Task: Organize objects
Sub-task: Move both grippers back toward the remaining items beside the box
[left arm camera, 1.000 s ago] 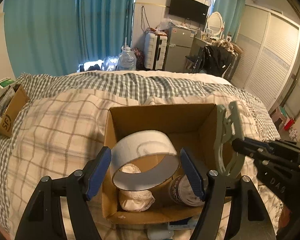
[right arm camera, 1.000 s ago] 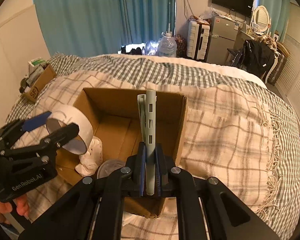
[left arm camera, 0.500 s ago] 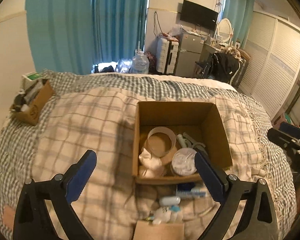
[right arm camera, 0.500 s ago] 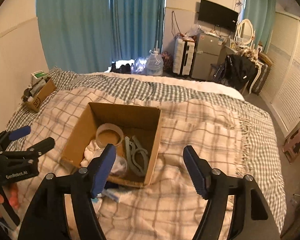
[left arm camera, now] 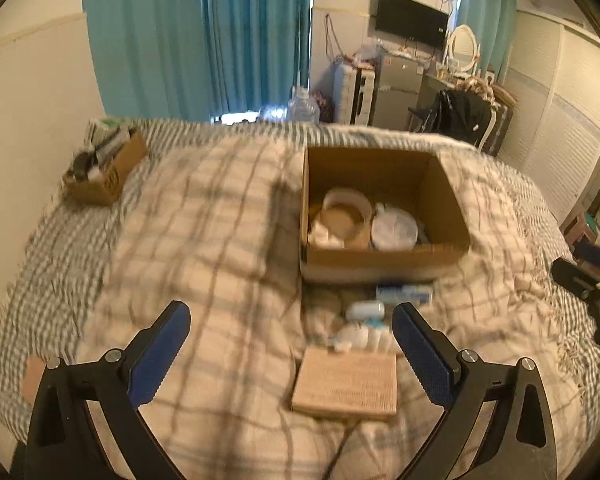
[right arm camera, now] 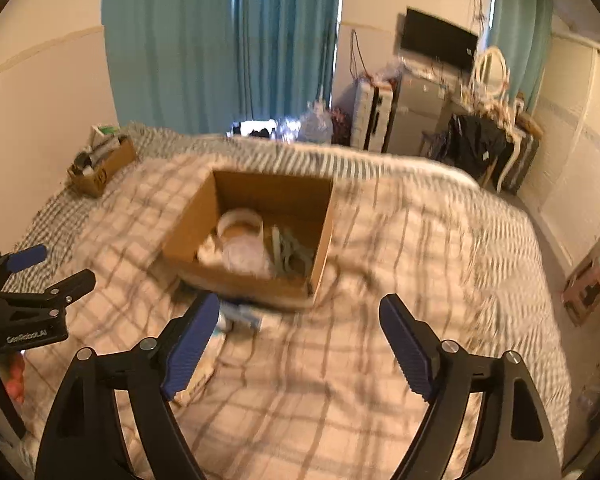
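Cardboard box (left arm camera: 384, 256) on bed (left arm camera: 204, 240): tape roll (left arm camera: 346, 216), lidded tub (left arm camera: 394, 228), grey clip (right arm camera: 290, 254) stowed. Outstanding: small items (left arm camera: 364, 320), flat pack (left arm camera: 346, 386). Left gripper (left arm camera: 290, 354), right gripper (right arm camera: 300, 344): fingers wide, empty.

Cardboard box (left arm camera: 384, 258) on bed (left arm camera: 204, 240); tape roll (left arm camera: 346, 210) inside; notebook (left arm camera: 346, 384) before box.
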`<state>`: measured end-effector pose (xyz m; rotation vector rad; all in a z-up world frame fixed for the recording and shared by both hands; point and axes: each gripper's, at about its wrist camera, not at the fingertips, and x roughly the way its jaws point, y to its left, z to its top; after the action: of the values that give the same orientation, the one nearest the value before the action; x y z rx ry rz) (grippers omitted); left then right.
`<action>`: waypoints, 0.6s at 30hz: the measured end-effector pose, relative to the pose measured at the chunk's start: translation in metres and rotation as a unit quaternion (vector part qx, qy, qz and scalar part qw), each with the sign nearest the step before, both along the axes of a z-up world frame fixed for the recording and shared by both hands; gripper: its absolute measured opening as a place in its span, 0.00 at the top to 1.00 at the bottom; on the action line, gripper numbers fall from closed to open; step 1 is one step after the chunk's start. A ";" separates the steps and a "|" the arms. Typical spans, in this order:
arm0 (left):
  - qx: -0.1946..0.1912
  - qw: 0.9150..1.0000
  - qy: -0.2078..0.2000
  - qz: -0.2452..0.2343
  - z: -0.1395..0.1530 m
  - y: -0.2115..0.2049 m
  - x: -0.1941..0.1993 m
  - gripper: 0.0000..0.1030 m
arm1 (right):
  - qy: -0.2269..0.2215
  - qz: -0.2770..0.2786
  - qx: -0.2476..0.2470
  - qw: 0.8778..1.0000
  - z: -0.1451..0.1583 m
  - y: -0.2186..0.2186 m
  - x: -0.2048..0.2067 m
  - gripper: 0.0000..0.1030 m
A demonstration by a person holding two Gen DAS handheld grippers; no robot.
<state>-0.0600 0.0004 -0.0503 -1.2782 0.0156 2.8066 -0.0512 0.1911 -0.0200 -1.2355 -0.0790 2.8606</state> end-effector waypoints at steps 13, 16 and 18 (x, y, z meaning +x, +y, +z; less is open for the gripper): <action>-0.022 0.992 -0.128 0.014 -0.108 0.012 0.005 0.00 | -0.097 -0.014 -0.026 0.995 -0.101 0.008 0.004 0.20; -0.028 0.989 -0.143 0.030 -0.113 0.006 0.000 0.00 | -0.105 -0.010 -0.026 0.994 -0.104 0.007 0.002 0.20; -0.042 0.987 -0.152 0.032 -0.116 0.004 -0.001 0.00 | -0.111 -0.008 -0.026 0.993 -0.108 0.005 0.001 0.20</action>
<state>-0.0613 0.0041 -0.1659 -1.7426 0.0802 2.6542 -0.0503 0.1960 -0.1276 -1.5526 0.0004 2.7164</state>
